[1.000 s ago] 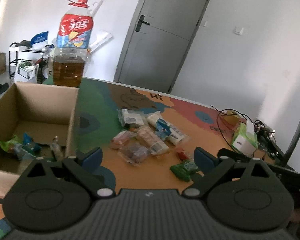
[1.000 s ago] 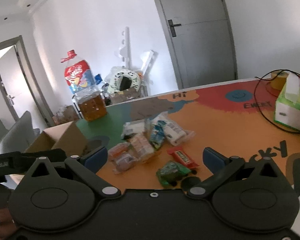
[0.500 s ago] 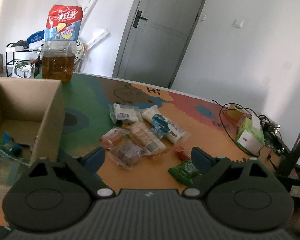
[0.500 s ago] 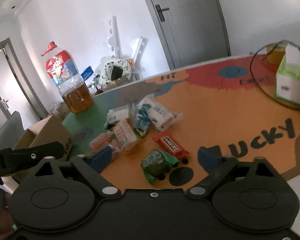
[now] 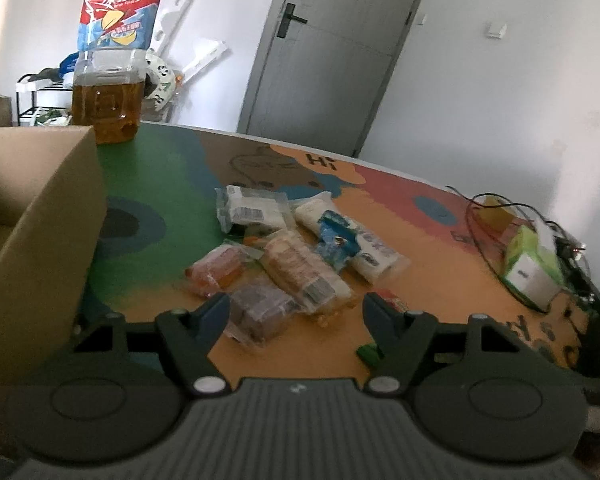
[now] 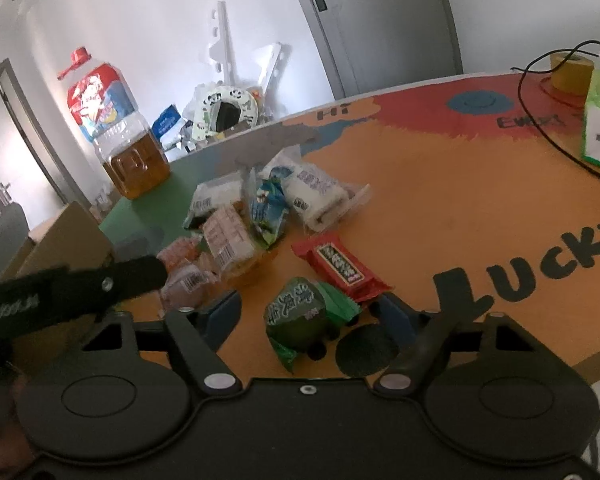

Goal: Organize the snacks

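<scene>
A pile of wrapped snacks (image 5: 300, 248) lies mid-table. To its left stands an open cardboard box (image 5: 40, 240). My left gripper (image 5: 296, 310) hangs low over the near edge of the pile, its jaws closing. A purple-brown packet (image 5: 260, 312) lies between them, nearer the left finger, and the pads are not pressing it. My right gripper (image 6: 306, 308) is also closing, with a green packet (image 6: 300, 312) between its fingers, untouched. A red bar (image 6: 340, 264) lies just beyond the green packet. The left gripper's black finger (image 6: 100, 280) reaches in from the left of the right wrist view.
A large oil bottle (image 5: 108, 80) stands at the table's far left corner behind the box. A green tissue box (image 5: 532, 264), a black cable (image 6: 548, 136) and a tape roll (image 6: 572, 68) sit at the right. A grey door (image 5: 332, 52) is behind.
Both grippers have come down and forward toward the snack pile, and both pairs of jaws have narrowed. The box has slid to the left edge of the left wrist view.
</scene>
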`<state>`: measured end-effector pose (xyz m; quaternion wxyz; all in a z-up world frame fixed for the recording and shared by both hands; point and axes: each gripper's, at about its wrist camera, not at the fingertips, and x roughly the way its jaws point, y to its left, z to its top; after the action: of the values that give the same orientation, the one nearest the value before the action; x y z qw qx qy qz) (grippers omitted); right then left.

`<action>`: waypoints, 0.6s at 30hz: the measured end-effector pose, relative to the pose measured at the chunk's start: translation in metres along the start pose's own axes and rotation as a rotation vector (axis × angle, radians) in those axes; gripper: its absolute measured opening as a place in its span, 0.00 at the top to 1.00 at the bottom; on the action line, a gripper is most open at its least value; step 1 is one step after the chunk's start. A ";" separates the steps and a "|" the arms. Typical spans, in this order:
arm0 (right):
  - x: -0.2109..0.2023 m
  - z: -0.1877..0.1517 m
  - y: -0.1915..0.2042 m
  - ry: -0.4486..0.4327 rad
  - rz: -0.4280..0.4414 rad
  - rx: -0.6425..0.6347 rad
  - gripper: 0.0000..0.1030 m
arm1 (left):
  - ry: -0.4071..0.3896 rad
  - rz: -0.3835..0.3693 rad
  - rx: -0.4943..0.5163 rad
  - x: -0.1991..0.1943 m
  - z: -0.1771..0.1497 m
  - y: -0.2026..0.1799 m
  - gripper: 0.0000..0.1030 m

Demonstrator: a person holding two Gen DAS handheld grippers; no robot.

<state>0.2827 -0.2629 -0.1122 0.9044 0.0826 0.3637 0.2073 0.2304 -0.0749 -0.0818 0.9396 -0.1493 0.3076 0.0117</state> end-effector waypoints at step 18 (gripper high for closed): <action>-0.012 -0.007 -0.018 -0.042 0.045 0.016 0.64 | 0.024 0.118 0.049 0.038 -0.011 -0.003 0.53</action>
<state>0.2757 -0.2840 -0.1146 0.9064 0.1022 0.3441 0.2228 0.2551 -0.0839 -0.1117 0.9369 -0.1078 0.3275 0.0577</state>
